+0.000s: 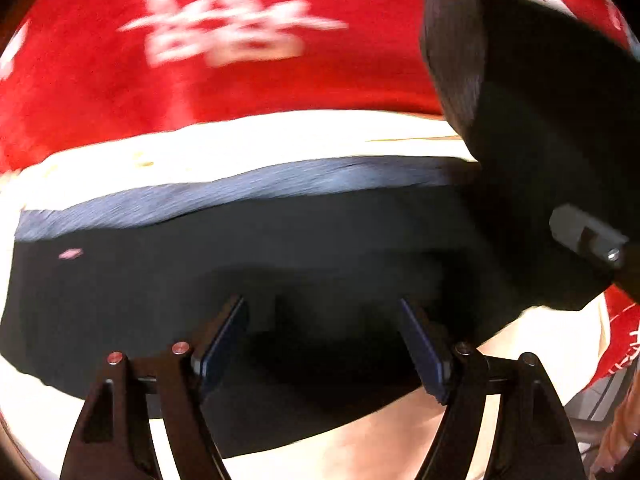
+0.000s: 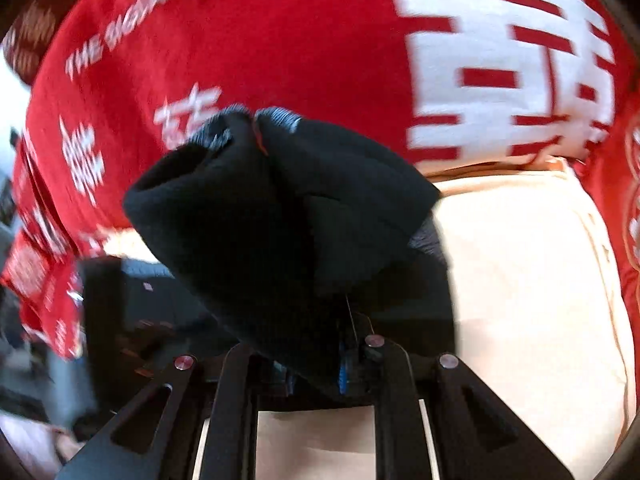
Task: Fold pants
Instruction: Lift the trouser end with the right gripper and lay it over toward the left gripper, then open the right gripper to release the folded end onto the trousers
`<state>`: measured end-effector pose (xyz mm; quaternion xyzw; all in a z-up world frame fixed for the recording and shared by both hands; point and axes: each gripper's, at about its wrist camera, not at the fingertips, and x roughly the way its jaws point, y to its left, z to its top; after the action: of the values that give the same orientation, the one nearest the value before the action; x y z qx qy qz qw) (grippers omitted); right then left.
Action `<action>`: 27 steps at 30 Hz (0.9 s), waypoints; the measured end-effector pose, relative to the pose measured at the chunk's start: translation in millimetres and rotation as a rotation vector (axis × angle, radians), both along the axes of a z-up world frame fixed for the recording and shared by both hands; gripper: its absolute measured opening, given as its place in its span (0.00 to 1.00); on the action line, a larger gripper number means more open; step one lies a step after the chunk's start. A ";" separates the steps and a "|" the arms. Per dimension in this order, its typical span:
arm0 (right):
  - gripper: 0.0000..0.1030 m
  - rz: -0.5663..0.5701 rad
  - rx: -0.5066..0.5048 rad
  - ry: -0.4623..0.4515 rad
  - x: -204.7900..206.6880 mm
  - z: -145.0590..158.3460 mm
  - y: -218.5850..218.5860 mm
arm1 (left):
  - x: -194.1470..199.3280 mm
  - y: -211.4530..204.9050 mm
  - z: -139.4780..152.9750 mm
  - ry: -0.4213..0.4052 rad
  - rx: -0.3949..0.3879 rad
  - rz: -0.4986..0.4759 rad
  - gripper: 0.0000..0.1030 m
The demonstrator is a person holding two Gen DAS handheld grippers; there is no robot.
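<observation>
Black pants (image 1: 280, 264) with a grey-blue waistband (image 1: 240, 188) lie flat on a cream surface (image 1: 280, 140). My left gripper (image 1: 324, 344) hovers over them pointing steeply down, its jaws open and nothing pinched between them. At the upper right of the left wrist view, a raised flap of the pants (image 1: 540, 140) hangs from my right gripper, of which part of the body (image 1: 588, 236) shows. In the right wrist view, my right gripper (image 2: 320, 364) is shut on a bunched fold of the black pants (image 2: 280, 208), lifted off the surface.
A red blanket with white characters (image 1: 240, 60) (image 2: 300, 40) lies behind the pants. The cream surface (image 2: 520, 280) stretches to the right in the right wrist view. Blurred dark clutter (image 2: 24, 340) sits past the left edge there.
</observation>
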<state>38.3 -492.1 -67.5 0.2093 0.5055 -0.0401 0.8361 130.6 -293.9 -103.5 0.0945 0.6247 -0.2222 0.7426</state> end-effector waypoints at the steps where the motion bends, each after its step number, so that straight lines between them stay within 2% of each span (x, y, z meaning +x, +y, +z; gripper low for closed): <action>1: 0.16 0.007 -0.014 0.016 6.1 -5.3 13.9 | 3.6 15.4 -0.6 0.006 0.011 0.009 0.75; 6: 0.20 0.066 -0.164 0.077 34.4 -32.4 85.9 | 20.6 90.2 -3.4 0.002 0.066 0.062 0.75; 10: 0.25 0.143 -0.387 0.168 47.7 -70.5 136.5 | 29.7 130.7 -9.9 0.021 0.084 0.129 0.75; 11: 0.28 0.163 -0.481 0.187 47.2 -78.4 150.9 | 29.9 136.7 -9.2 0.027 0.078 0.140 0.75; 12: 0.39 0.182 -0.526 0.190 46.8 -80.1 160.2 | 31.1 141.1 -8.1 0.028 0.072 0.144 0.75; 14: 0.51 0.246 -0.570 0.184 38.5 -78.8 181.5 | 34.0 144.1 -4.1 0.023 0.065 0.139 0.75; 18: 0.52 0.360 -0.523 0.159 9.8 -62.8 203.7 | 37.1 140.9 8.2 0.031 0.029 0.118 0.75; 20: 0.52 0.375 -0.475 0.154 -7.9 -49.4 197.5 | 47.3 140.1 15.0 0.051 -0.014 0.099 0.75; 23: 0.52 0.286 -0.381 0.150 -23.2 -31.7 162.3 | 48.4 120.7 30.0 0.065 -0.079 0.027 0.75; 27: 0.53 0.070 -0.248 0.160 -31.2 -15.2 78.9 | 36.5 86.1 39.1 0.113 -0.155 -0.046 0.75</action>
<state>7.1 -413.2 -82.7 0.0830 0.5687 -0.0894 0.8135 167.2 -207.8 -64.4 0.0384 0.6442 -0.2917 0.7061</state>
